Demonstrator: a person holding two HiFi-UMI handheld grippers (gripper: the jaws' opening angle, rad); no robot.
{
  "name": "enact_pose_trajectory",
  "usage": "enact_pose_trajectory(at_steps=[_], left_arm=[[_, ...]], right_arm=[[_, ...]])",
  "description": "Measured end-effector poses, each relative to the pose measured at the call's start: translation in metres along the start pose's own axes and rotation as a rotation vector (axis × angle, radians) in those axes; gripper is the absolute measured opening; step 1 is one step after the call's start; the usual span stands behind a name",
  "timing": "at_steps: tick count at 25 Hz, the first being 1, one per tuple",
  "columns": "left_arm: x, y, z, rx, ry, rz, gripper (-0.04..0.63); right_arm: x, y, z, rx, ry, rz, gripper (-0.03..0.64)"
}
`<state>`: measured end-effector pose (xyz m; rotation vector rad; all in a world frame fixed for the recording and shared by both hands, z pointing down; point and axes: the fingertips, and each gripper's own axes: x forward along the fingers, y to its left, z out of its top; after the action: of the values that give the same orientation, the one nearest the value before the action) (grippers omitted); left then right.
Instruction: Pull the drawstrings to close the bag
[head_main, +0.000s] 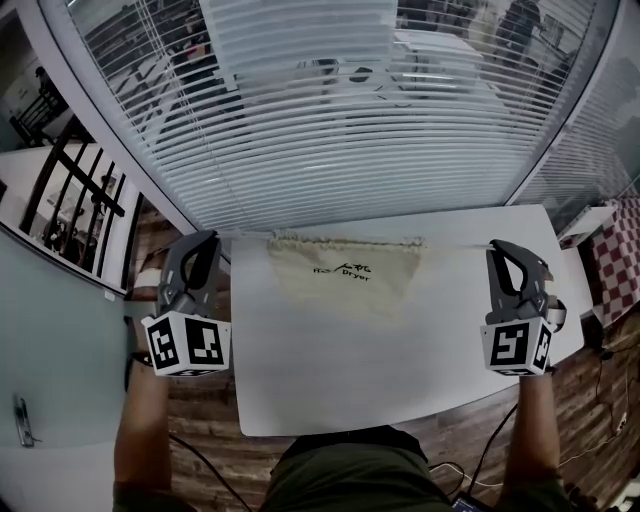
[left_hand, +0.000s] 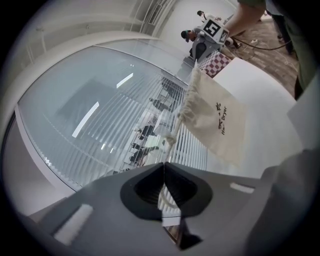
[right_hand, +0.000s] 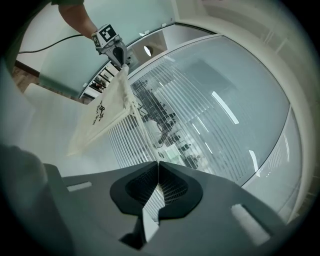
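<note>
Close in, an arm reaches out at each side of the tabletop (head_main: 330, 385); the left tool (head_main: 204, 242) and the right tool (head_main: 497, 247) sit wide apart, pointing ahead and a little down; each is pinched shut on one string; the left drawstring (left_hand: 170, 139) and the right drawstring (right_hand: 145, 139) run tight to the bag (head_main: 345, 275), which is between the tools, over the far part of the tabletop; its top is wrinkled yet wide, so I think the closing has begun but is not done; more pulling is needed.
</note>
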<state>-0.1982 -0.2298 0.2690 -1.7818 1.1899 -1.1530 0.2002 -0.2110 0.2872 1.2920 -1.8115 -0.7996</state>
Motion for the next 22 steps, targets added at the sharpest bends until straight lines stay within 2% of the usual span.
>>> enact_pose_trajectory(at_steps=[15, 22], left_arm=[[-0.015, 0.021, -0.012, -0.021, -0.008, 0.039, 0.009], [-0.019, 0.030, -0.033, -0.017, 0.004, 0.045, 0.009]], right_arm=[[-0.013, -0.019, -0.001, -0.023, 0.010, -0.040, 0.011], [-0.011, -0.021, -0.005, -0.008, 0.025, -0.054, 0.011]])
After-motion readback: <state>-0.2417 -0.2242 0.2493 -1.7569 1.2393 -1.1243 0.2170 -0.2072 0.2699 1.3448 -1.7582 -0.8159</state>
